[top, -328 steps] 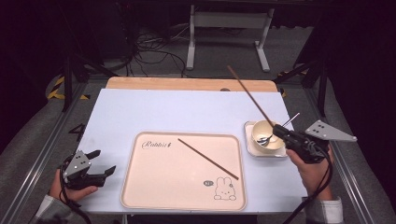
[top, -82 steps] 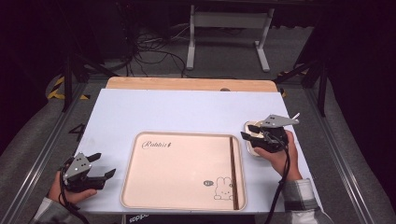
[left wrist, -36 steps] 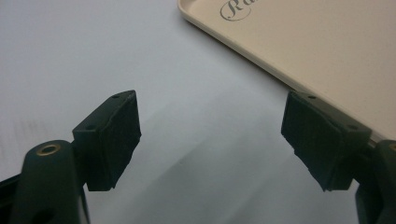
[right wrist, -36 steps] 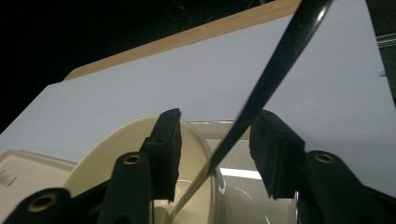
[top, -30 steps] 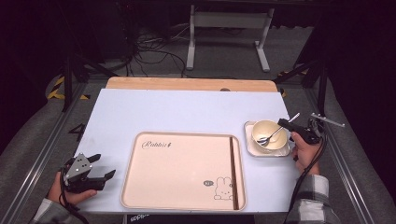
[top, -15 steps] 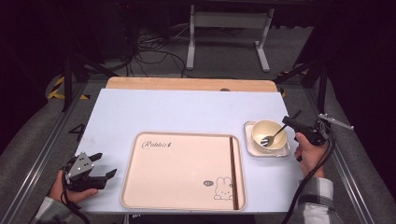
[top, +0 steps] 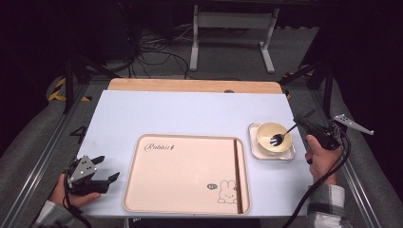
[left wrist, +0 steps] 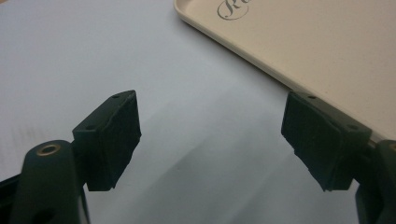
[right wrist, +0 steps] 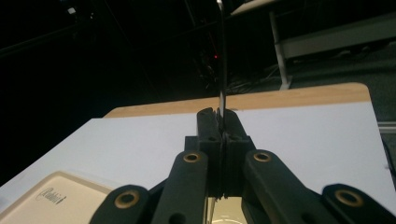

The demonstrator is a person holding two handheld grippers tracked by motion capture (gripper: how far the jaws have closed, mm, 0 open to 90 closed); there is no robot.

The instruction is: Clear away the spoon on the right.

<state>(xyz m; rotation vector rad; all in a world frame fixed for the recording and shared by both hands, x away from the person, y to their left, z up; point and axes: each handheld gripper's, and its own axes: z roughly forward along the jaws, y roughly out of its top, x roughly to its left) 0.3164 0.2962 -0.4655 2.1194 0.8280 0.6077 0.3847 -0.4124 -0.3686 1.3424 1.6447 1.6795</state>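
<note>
Right gripper (top: 300, 121) at table's 3 o'clock edge, jaws just closed, now clamped on handle of slim dark metal fork (top: 281, 135). Fork tines over round cream bowl (top: 271, 133) on small square white dish (top: 256, 151), just right of beige rectangular rabbit-print tray (top: 185, 171). Left gripper (top: 105, 171) at 8 o'clock, jaws apart, nothing between, resting beside tray.
</note>
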